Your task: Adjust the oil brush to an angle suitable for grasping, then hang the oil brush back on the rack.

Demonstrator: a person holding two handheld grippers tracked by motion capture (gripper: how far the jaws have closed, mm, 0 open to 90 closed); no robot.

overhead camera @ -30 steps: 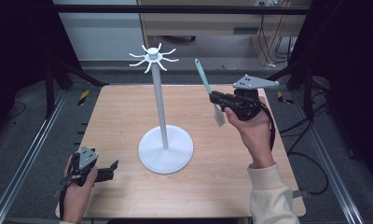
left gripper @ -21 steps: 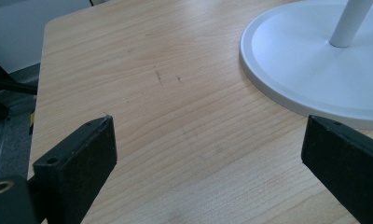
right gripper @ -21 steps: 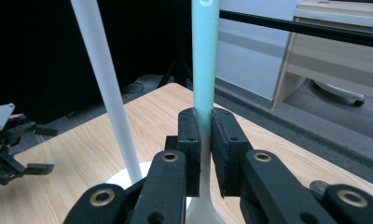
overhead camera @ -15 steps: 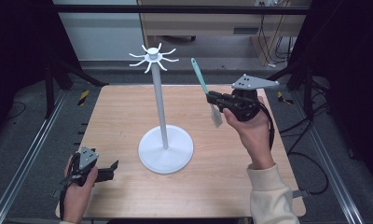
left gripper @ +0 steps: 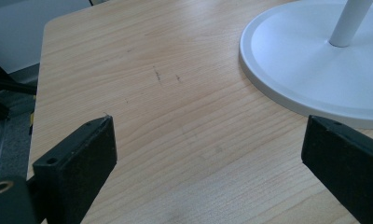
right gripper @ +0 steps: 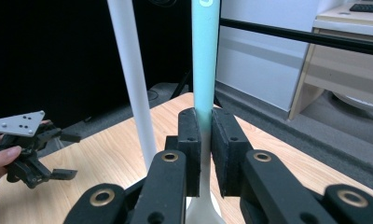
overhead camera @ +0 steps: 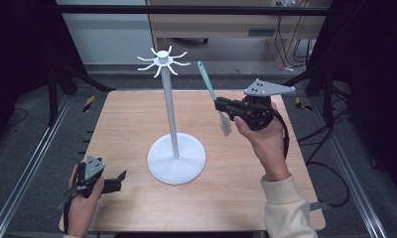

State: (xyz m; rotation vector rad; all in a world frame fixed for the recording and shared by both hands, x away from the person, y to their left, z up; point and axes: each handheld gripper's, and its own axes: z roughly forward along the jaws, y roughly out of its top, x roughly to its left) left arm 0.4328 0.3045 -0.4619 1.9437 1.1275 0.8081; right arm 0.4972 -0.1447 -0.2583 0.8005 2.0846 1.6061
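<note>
My right gripper (overhead camera: 225, 106) clamps the spatula (overhead camera: 212, 96) mid-handle — loop end raised toward the stand's (overhead camera: 169, 116) hooks (overhead camera: 163, 60) for hanging; my left gripper (overhead camera: 118, 181) rests spread, empty, on the table (overhead camera: 122, 129).

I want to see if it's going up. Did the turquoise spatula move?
Yes. The turquoise-handled spatula in the right gripper drifted slightly left, toward the white hook stand's pole, with little change in height.

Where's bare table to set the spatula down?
Bare wood lies left of the stand's base, beyond the left gripper, and along the near edge of the table. The right gripper, holding the spatula, crowds the right side.
</note>
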